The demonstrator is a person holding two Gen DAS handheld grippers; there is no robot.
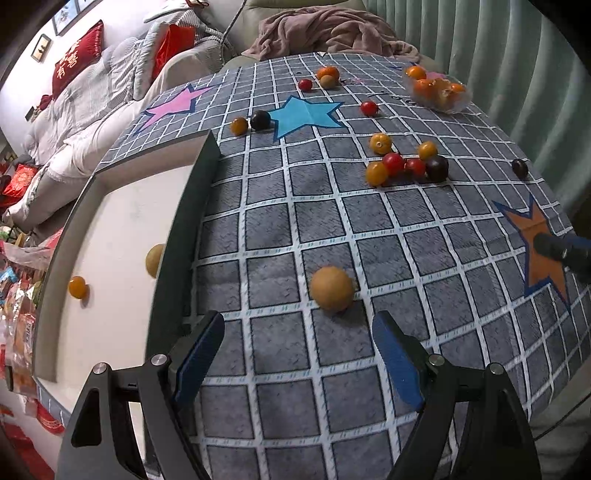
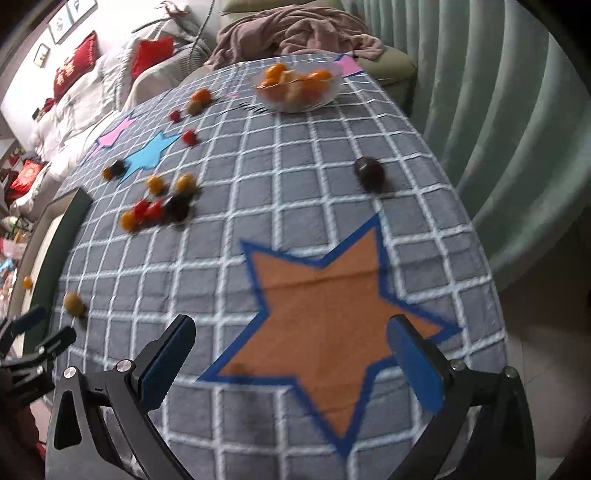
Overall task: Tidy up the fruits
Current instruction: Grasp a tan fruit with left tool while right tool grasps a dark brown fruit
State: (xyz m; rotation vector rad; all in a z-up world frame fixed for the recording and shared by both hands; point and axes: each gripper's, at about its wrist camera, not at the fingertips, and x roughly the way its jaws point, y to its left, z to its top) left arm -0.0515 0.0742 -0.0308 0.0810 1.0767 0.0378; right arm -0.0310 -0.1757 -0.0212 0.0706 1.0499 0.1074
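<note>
Small fruits lie scattered on a grey checked tablecloth. A tan round fruit sits just ahead of my open left gripper, between its fingers' line; it also shows in the right wrist view. A cluster of red, yellow and dark fruits lies further out. A white tray at the left holds an orange fruit and a tan one. A clear bowl holds orange fruits. My right gripper is open and empty over an orange star. A dark fruit lies ahead of it.
Blue and pink stars mark the cloth. A sofa with red cushions and a pink blanket stand behind the table. A green curtain hangs at the right. The table edge drops off at the right.
</note>
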